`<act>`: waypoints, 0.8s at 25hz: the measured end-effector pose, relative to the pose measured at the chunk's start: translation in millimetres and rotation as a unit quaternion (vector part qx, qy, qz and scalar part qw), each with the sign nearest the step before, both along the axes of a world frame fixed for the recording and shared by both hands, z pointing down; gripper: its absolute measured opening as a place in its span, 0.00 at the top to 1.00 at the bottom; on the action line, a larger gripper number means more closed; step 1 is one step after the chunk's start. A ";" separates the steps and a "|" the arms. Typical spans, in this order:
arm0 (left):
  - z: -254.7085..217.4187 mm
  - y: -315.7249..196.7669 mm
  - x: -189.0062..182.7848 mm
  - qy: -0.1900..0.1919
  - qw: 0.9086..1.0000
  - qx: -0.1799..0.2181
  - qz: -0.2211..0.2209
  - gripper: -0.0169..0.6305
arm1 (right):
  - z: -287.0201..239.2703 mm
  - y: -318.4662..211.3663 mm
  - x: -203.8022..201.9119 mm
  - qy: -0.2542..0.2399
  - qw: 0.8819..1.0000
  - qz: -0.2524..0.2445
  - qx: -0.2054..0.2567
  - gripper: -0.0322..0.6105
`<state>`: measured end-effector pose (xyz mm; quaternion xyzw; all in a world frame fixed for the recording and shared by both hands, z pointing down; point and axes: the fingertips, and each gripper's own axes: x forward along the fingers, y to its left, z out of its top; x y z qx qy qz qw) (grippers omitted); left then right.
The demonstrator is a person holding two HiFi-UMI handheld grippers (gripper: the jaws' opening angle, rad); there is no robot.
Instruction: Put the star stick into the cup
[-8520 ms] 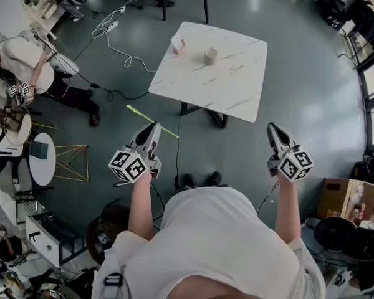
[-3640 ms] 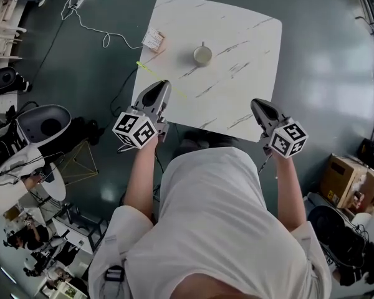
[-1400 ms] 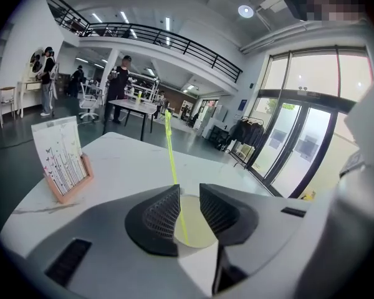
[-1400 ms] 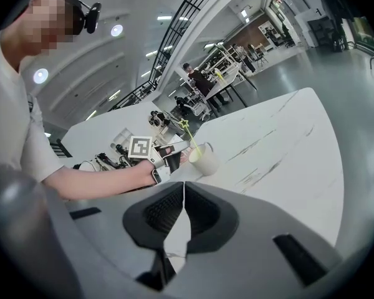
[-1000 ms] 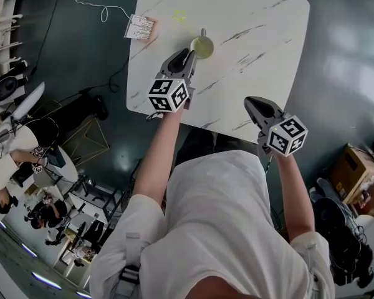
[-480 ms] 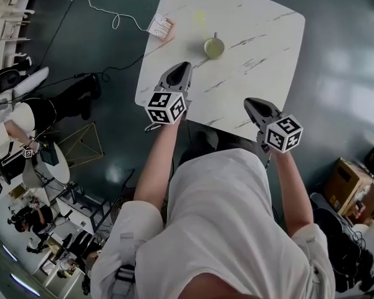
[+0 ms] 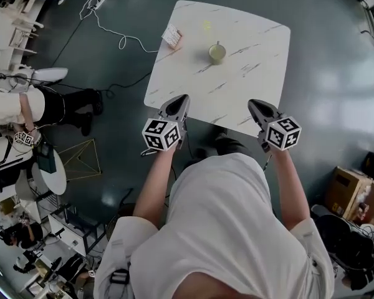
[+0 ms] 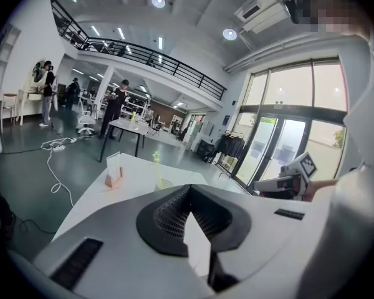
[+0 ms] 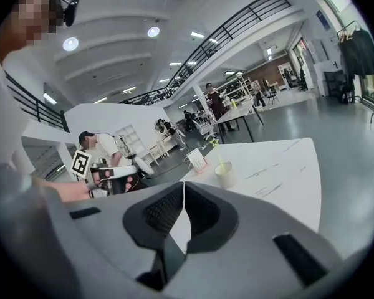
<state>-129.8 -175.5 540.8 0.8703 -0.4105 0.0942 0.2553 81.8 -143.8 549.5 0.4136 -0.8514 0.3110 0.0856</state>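
Observation:
A pale cup (image 7: 217, 53) stands on the white marble table (image 7: 255, 61), towards its far side. The thin yellow star stick (image 7: 210, 36) stands in the cup, star end up. In the right gripper view the cup (image 9: 224, 174) holds the stick (image 9: 218, 156) upright. In the left gripper view the stick (image 8: 157, 169) rises just beyond the jaws. My left gripper (image 7: 183, 97) hovers at the table's near-left edge, shut and empty. My right gripper (image 7: 252, 103) hovers at the near-right edge, also shut and empty. Both are well short of the cup.
A small card stand (image 7: 172, 37) sits at the table's far-left edge. A white cable (image 7: 121, 37) trails on the floor to the left. A person (image 7: 25, 98) sits at the far left, near a gold wire stool (image 7: 81, 161). Cardboard boxes (image 7: 346, 189) lie at right.
My left gripper, which was at the cup a second ago, has drawn back to the table's near edge without the stick. The stick stays in the cup. The right gripper barely moved.

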 end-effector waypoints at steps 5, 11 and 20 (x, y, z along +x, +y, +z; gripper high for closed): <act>-21.9 69.4 -9.4 0.009 0.999 0.010 0.037 0.95 | -25.5 50.9 -8.7 0.009 1.000 0.010 0.024 0.91; -35.4 130.8 -15.0 0.031 0.998 0.016 0.055 0.95 | -57.1 106.8 -11.5 0.011 0.998 0.028 0.059 0.91; -41.3 191.3 -23.5 0.040 0.997 -0.001 0.062 0.95 | -85.3 185.7 -10.2 0.007 0.995 0.062 0.072 0.91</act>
